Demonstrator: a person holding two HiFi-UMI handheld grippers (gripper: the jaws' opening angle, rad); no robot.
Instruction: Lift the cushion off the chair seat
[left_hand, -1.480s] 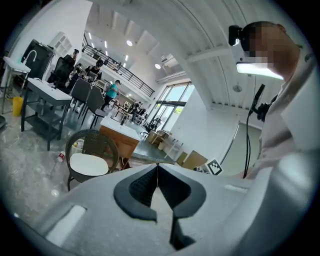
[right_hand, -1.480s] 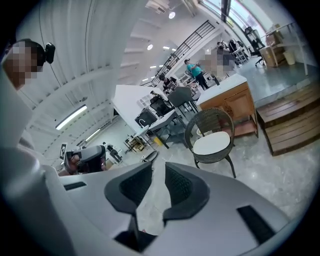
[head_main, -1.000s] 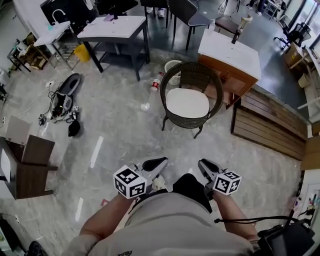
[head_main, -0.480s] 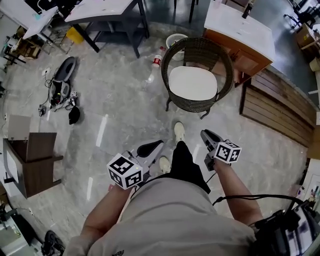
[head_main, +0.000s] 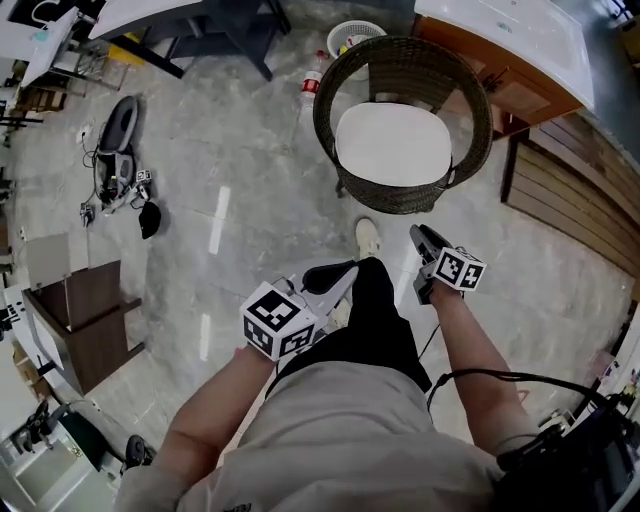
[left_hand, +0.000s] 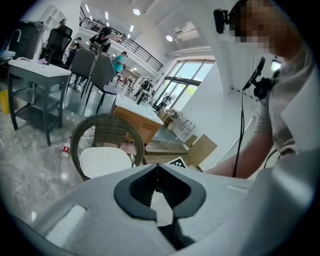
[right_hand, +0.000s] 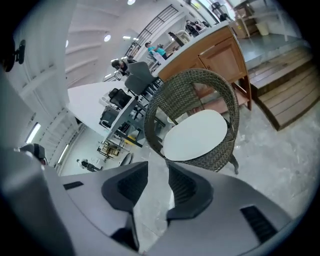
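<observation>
Left gripper (left_hand: 158, 166) fingers together, empty, right gripper (right_hand: 157, 167) fingers just opening, apart, empty, cushion (head_main: 392, 145) untouched on chair (head_main: 400, 50)

Big open indoor hall, a mixed office and lab workspace, not a home. Polished stone-look floor (head_main: 250, 150), high white ceiling with recessed lights (left_hand: 136, 11), upper gallery with a railing (left_hand: 125, 42), tall windows (left_hand: 187, 85). Work surfaces with white tops (head_main: 170, 10) and dark office chairs (left_hand: 102, 72) on the far side; people (left_hand: 105, 36) stand back there. Loose gear and cables (head_main: 115, 185) lie on the floor, plus a bottle (head_main: 312, 85) and a waste basket (head_main: 352, 35). Staged furniture too: a wicker chair (head_main: 400, 200), a wooden cabinet with a white top (head_main: 520, 45), wooden steps (head_main: 570, 200).
</observation>
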